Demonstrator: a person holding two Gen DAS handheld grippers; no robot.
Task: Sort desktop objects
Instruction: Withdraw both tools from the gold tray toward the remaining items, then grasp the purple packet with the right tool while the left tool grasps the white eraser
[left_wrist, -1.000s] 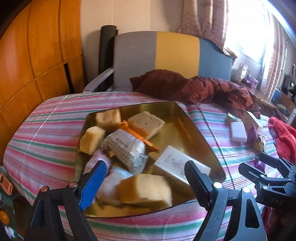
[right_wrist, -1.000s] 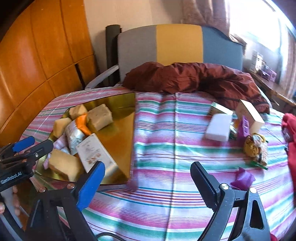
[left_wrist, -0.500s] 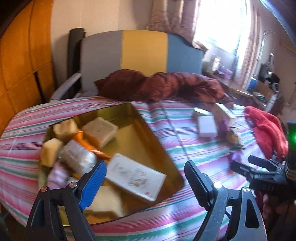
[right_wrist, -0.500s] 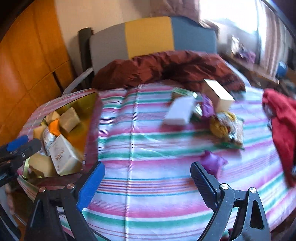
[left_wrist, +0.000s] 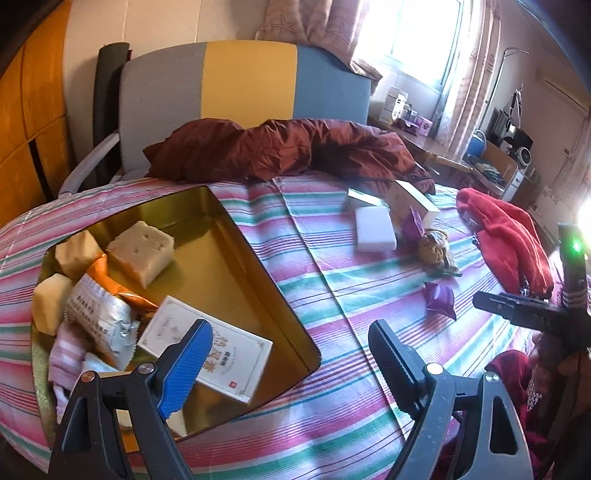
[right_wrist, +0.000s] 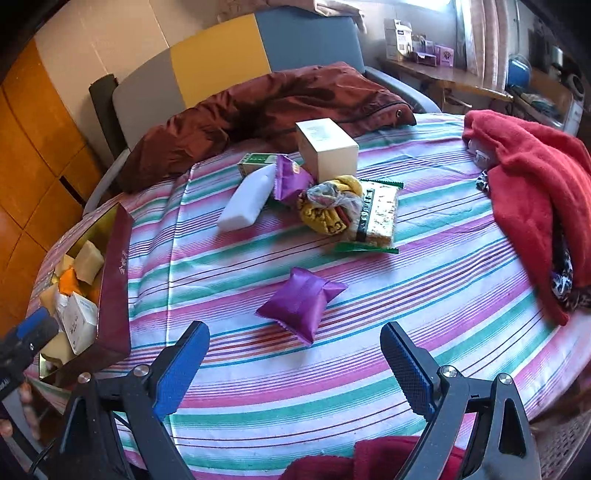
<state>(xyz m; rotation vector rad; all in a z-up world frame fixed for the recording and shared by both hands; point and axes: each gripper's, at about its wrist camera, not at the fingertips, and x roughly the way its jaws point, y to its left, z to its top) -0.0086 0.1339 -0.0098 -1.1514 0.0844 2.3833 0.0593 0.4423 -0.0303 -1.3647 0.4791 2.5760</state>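
A gold-lined rectangular tin with dark red outer walls (right_wrist: 118, 258) sits open at the left of the striped tablecloth, holding pale yellow sponge blocks (left_wrist: 142, 251), a silver foil packet (left_wrist: 99, 317), an orange wrapper (left_wrist: 110, 284) and a white printed carton (left_wrist: 210, 350) lying tilted. Well apart to its right, a purple foil pouch (right_wrist: 301, 302) lies alone. Farther back a cluster lies together: a white foam block (right_wrist: 247, 203), a second purple pouch (right_wrist: 291, 179), a cream upright box (right_wrist: 327, 147), a small green box (right_wrist: 256, 160), a yellow-patterned bundle (right_wrist: 330, 210) and a green-edged snack bar (right_wrist: 378, 218).

Lived-in home room — striped tablecloth (right_wrist: 369, 369), armchair (left_wrist: 243, 92), curtained window (left_wrist: 424, 37), strewn clothes (right_wrist: 524, 177)
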